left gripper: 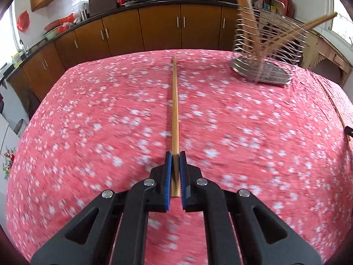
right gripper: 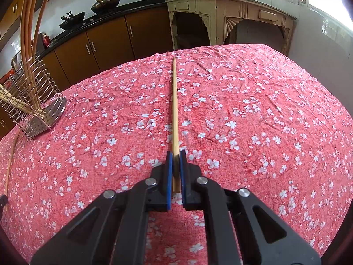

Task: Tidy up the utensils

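The left gripper has its jaws clamped on a wooden chopstick, which points straight away from it over the worktop covered in a red cloth with white flowers. This view is blurred. At the far right stands a wire utensil rack holding several wooden chopsticks and taller wooden handles. The right gripper likewise has its jaws closed tight on a second chopstick, reaching out towards the far edge of the cloth. From this side the rack sits at the far left. A further thin wooden stick lies along the cloth's left edge, near the rack
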